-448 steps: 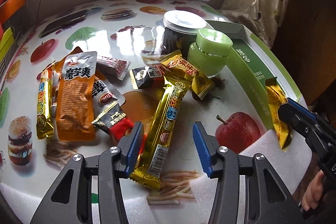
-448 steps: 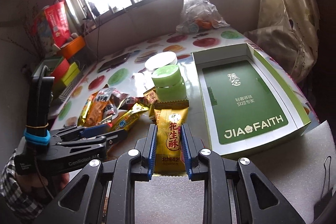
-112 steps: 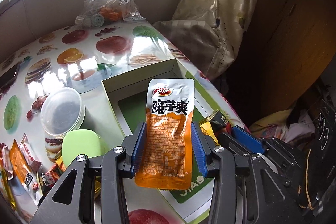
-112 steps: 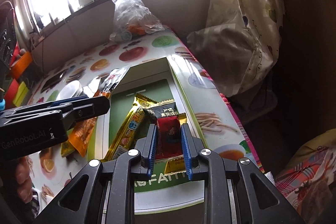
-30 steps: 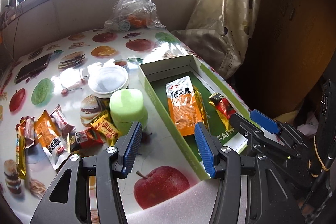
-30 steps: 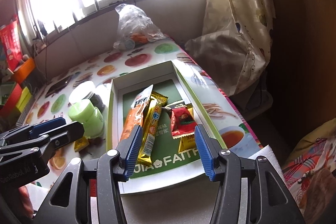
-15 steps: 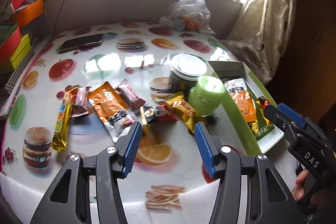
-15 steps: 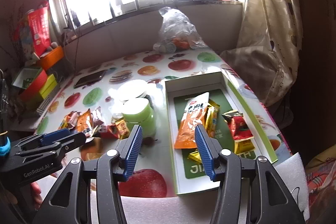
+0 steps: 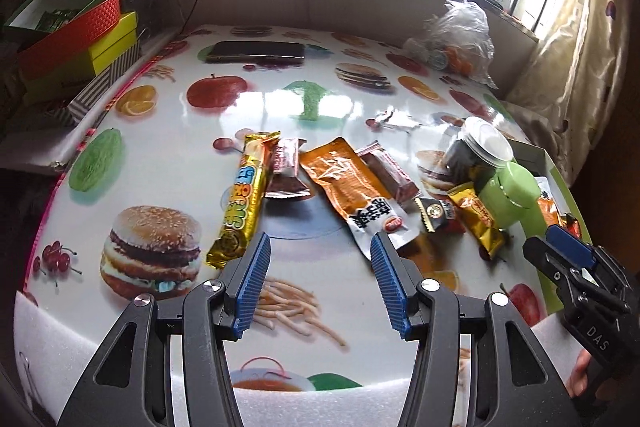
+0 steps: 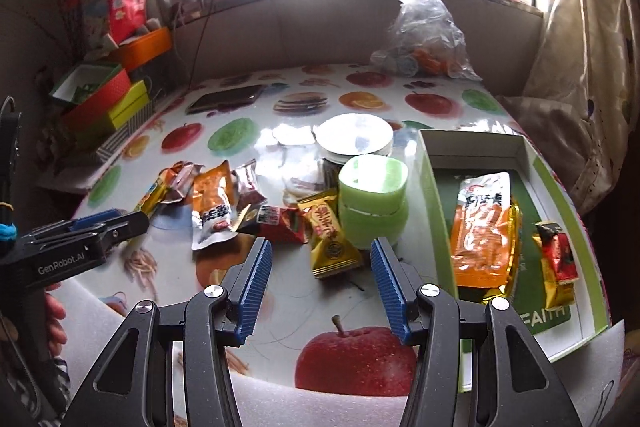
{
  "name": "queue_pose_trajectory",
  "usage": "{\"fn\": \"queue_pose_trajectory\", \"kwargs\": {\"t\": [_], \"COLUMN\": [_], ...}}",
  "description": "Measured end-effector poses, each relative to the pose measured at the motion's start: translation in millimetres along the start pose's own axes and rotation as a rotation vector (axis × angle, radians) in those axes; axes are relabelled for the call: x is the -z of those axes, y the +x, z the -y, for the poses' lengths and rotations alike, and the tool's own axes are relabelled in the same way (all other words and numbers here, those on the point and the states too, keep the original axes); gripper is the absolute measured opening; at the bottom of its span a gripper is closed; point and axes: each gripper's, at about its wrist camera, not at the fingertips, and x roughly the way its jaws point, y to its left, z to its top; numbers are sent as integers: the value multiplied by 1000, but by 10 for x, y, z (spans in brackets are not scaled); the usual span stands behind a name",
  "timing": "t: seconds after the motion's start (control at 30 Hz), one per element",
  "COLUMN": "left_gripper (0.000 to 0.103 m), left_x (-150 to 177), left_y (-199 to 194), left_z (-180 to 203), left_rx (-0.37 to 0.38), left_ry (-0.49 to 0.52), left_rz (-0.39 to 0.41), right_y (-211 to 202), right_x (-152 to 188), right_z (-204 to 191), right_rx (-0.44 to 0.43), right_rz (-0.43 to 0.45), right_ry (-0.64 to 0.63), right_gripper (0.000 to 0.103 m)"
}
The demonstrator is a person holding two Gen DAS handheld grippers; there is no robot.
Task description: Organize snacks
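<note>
A table (image 9: pixel 168 131) with a glossy white cloth printed with apples, burgers, oranges and fries fills both views, its near edge padded with white foam. It stands under a barred window, with a beige curtain (image 10: pixel 588 75) on the right and stacked red, orange and yellow boxes (image 9: pixel 76 39) on the left. A dark phone (image 9: pixel 256 51) and a clear plastic bag (image 10: pixel 424 35) lie at the far side. Loose snacks (image 9: pixel 352 187) sit mid-table, left of a green jar (image 10: pixel 374 199) and a white-lidded jar (image 10: pixel 354 137). The green box (image 10: pixel 436 211) on the right holds an orange pouch (image 10: pixel 482 231) and small packets. The left gripper (image 9: pixel 320 273) hangs spread and empty above the cloth; the right gripper (image 10: pixel 320 275) is likewise spread, holding nothing.
</note>
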Motion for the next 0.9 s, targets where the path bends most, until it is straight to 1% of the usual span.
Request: {"fn": "queue_pose_trajectory", "kwargs": {"t": [0.13, 0.2, 0.33, 0.37, 0.43, 0.6, 0.7, 0.83, 0.9], "left_gripper": [53, 53, 53, 53, 53, 53, 53, 53, 53], "left_x": [12, 24, 30, 33, 30, 7, -14, -33, -44], "left_y": [72, 110, 203, 222, 257, 325, 351, 427, 439], "left_z": [-166, -237, -322, -342, -367, -398, -416, -459, -472], "left_rx": [-21, -30, -40, -42, -44, -32, -41, -44, -40], "left_ry": [-25, -35, -50, -52, -56, -50, -44, -51, -50], "left_rz": [-18, -24, -41, -44, -51, -67, -68, -94, -92], "right_y": [183, 213, 310, 323, 330, 430, 532, 694, 748], "right_x": [-35, -35, -11, -11, -28, -72, -101, -115, -113], "right_z": [-163, -200, -147, -139, -150, -333, -403, -458, -485], "right_rx": [-8, 5, 8, 12, -8, -14, -8, 2, 1], "right_rz": [-36, -34, -70, -71, -58, -60, -64, -106, -118], "right_ry": [-59, -83, -76, -74, -76, -174, -220, -268, -299], "right_gripper": [51, 51, 51, 51, 51, 51, 51, 51, 51]}}
